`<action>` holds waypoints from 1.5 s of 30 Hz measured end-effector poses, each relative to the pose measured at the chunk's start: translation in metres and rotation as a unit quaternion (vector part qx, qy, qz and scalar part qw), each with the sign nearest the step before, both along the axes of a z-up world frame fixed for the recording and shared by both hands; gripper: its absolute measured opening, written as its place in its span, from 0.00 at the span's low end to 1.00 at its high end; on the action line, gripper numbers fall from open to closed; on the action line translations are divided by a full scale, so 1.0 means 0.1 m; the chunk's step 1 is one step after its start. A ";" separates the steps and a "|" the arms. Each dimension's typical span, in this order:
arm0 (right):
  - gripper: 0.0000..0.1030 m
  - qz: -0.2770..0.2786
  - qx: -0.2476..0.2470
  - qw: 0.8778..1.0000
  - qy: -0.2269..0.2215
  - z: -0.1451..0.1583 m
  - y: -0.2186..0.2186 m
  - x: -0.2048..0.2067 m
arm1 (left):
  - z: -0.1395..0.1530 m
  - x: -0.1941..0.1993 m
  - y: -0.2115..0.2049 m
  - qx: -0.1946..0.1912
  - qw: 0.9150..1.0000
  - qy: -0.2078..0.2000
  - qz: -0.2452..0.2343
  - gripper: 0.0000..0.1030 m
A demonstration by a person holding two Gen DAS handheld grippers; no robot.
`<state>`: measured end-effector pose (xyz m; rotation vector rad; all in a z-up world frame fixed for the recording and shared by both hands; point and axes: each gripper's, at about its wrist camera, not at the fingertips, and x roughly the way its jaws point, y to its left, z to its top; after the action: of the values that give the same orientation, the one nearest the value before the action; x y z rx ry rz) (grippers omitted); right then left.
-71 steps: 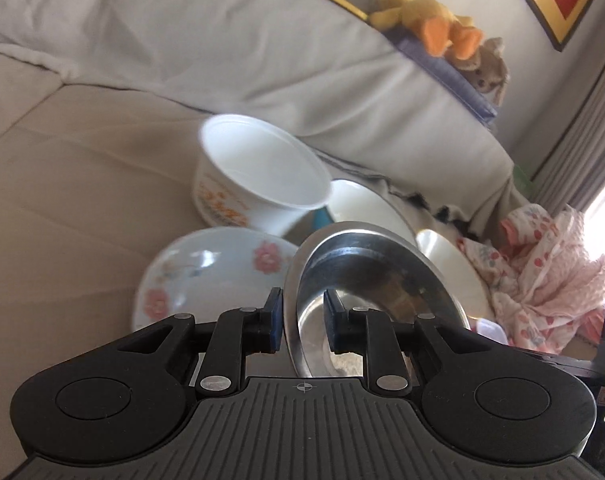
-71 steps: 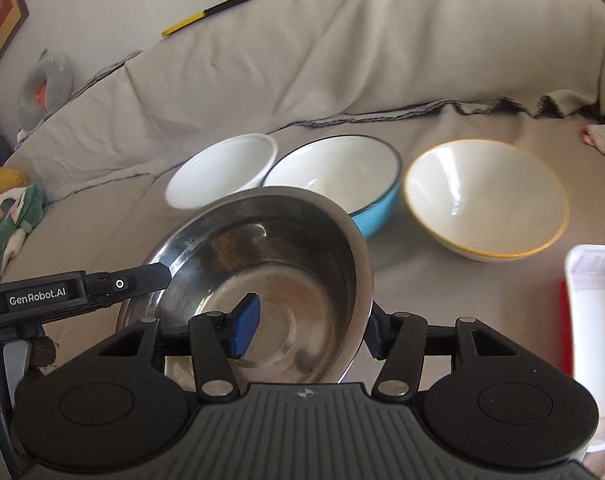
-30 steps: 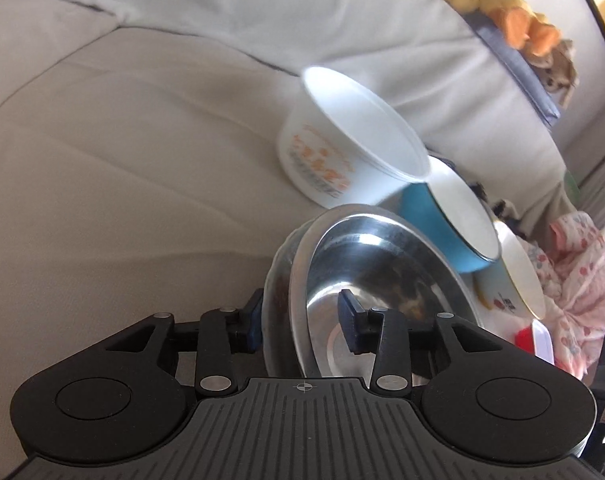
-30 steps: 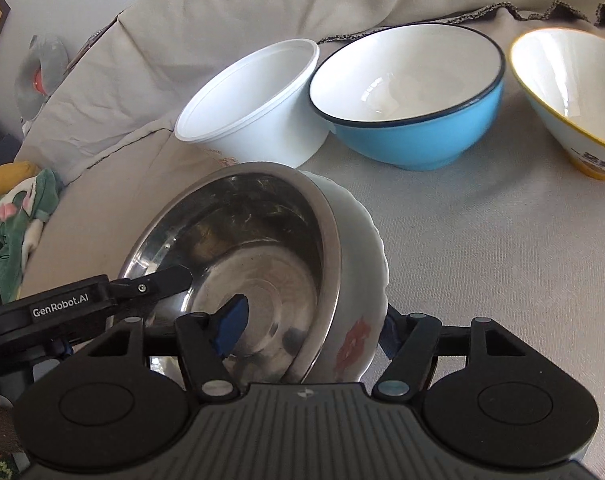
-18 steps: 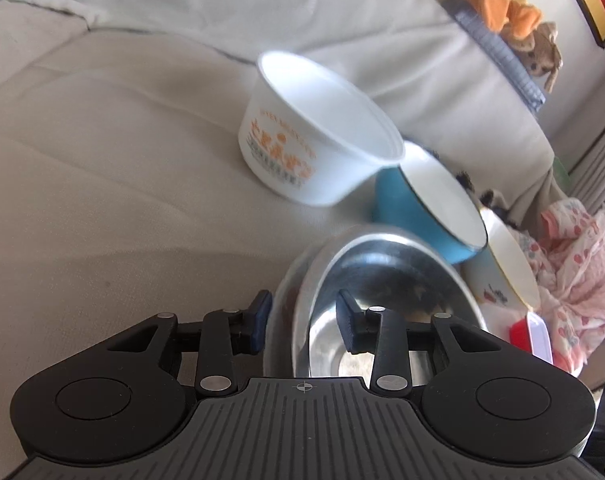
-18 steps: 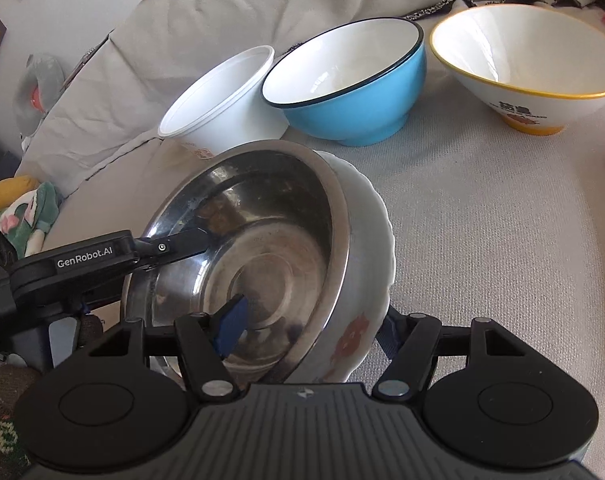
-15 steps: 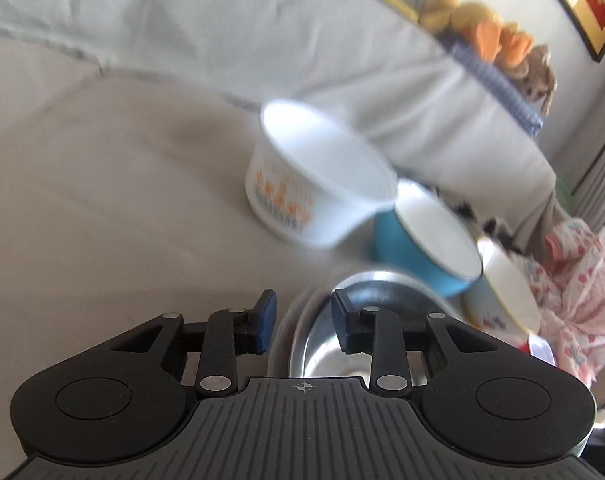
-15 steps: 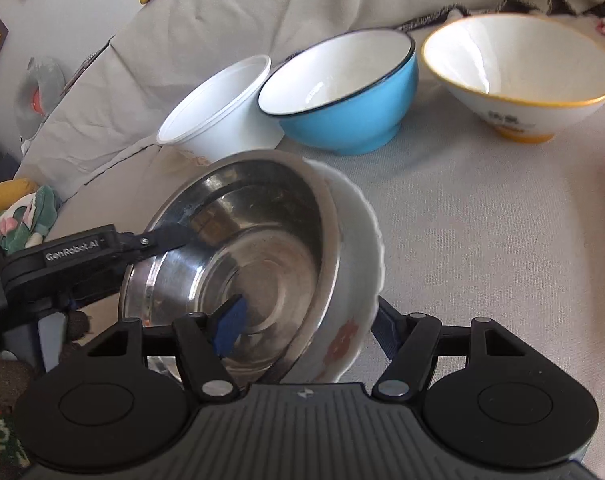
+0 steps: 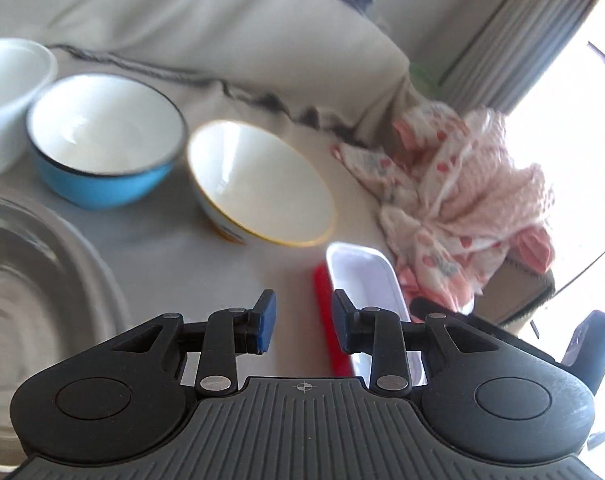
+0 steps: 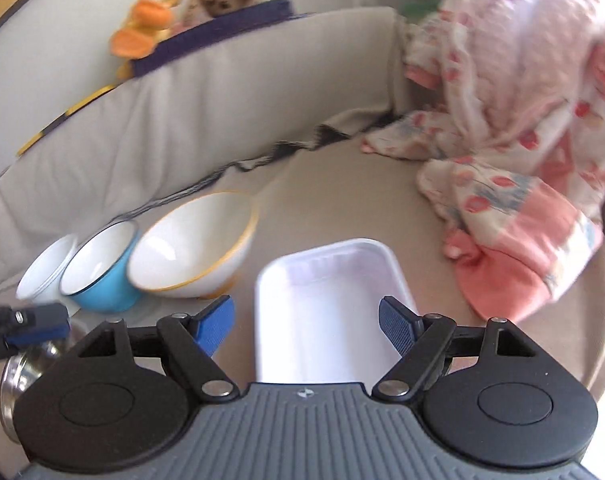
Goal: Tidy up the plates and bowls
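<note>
A steel bowl (image 9: pixel 30 280) lies at the left of the left wrist view; its rim shows in the right wrist view (image 10: pixel 10 376). Behind it stand a white cup bowl (image 9: pixel 2 92), a blue bowl (image 9: pixel 102 148) and a yellow-rimmed bowl (image 9: pixel 258 184). The three also show in the right wrist view: white (image 10: pixel 42 272), blue (image 10: pixel 98 276), yellow-rimmed (image 10: pixel 190 248). A white rectangular tray (image 10: pixel 326 312) lies just ahead of my open, empty right gripper (image 10: pixel 306 324). My left gripper (image 9: pixel 304 322) is open and empty, with the tray (image 9: pixel 366 280) ahead to its right.
All rests on a beige-covered sofa seat (image 9: pixel 222 280). A red flat piece (image 9: pixel 328 320) lies against the tray's left side. A pink floral cloth (image 10: pixel 522 140) is heaped at the right. Soft toys (image 10: pixel 182 4) sit on the sofa back.
Both grippers have let go of the steel bowl stacked in the flowered plate and swung right. The stack now lies at the left. The right gripper has opened wider and faces the white tray.
</note>
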<state>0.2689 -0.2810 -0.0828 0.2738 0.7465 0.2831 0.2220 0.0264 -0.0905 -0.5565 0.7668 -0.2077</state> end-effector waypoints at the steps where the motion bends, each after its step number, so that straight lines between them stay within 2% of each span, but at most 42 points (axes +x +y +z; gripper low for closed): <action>1: 0.78 -0.008 0.018 1.000 0.013 -0.06 -0.11 0.04 | -0.09 0.11 -0.14 0.004 1.000 0.016 -0.009 0.32; 4: 0.76 -0.006 0.061 0.997 0.046 -0.29 -0.30 0.20 | -0.31 0.35 -0.46 0.017 0.998 0.055 -0.023 0.31; 5: 0.74 0.000 0.073 0.995 0.061 -0.38 -0.33 0.23 | -0.36 0.41 -0.54 0.022 0.997 0.066 -0.026 0.28; 7: 0.58 0.015 0.098 0.991 0.087 -0.53 -0.33 0.30 | -0.44 0.48 -0.65 0.022 0.996 0.083 -0.036 0.23; 9: 0.56 0.029 0.117 0.988 0.094 -0.62 -0.36 0.35 | -0.47 0.56 -0.75 0.020 0.995 0.089 -0.047 0.25; 12: 0.56 0.022 0.104 0.992 0.068 -0.58 -0.41 0.36 | -0.42 0.67 -0.89 0.041 0.994 0.076 -0.062 0.24; 19: 0.56 -0.018 0.091 0.994 0.054 -0.56 -0.68 0.52 | -0.50 0.98 -1.16 0.026 0.993 0.064 -0.091 0.24; 22: 0.56 -0.025 0.081 0.995 0.047 -0.56 -0.70 0.50 | -0.45 0.94 -1.16 0.035 0.994 0.049 -0.095 0.24; 24: 0.57 -0.035 0.058 0.997 0.034 -0.52 -0.68 0.47 | -0.38 0.86 -1.10 0.044 0.994 0.038 -0.092 0.24; 28: 0.61 -0.050 0.006 0.999 -0.015 -0.33 -0.59 0.34 | -0.20 0.57 -0.85 0.055 0.996 0.025 -0.060 0.24; 31: 0.64 -0.021 0.011 0.999 -0.044 -0.13 -0.43 0.21 | -0.11 0.34 -0.61 0.057 0.998 0.029 -0.025 0.24; 33: 0.70 0.015 0.025 0.998 -0.047 -0.04 -0.25 0.16 | -0.06 0.19 -0.47 0.073 0.997 0.027 0.003 0.24; 36: 0.70 0.080 0.067 0.995 -0.010 -0.06 0.10 0.13 | 0.05 -0.01 -0.24 0.097 0.994 0.016 0.039 0.24; 38: 0.70 0.111 0.083 0.990 0.023 -0.16 0.32 0.12 | 0.15 -0.13 -0.04 0.090 0.994 0.005 0.065 0.24; 42: 0.70 0.158 0.070 0.983 0.064 -0.35 0.73 0.06 | 0.27 -0.26 0.26 0.091 0.990 -0.006 0.111 0.24; 45: 0.70 0.173 0.057 0.978 0.099 -0.51 0.94 0.05 | 0.27 -0.30 0.42 0.074 0.989 -0.004 0.130 0.24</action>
<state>0.2737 -0.1867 -0.1334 0.2817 0.9782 0.6373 0.1920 0.0687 -0.0635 -0.5080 0.6879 0.0877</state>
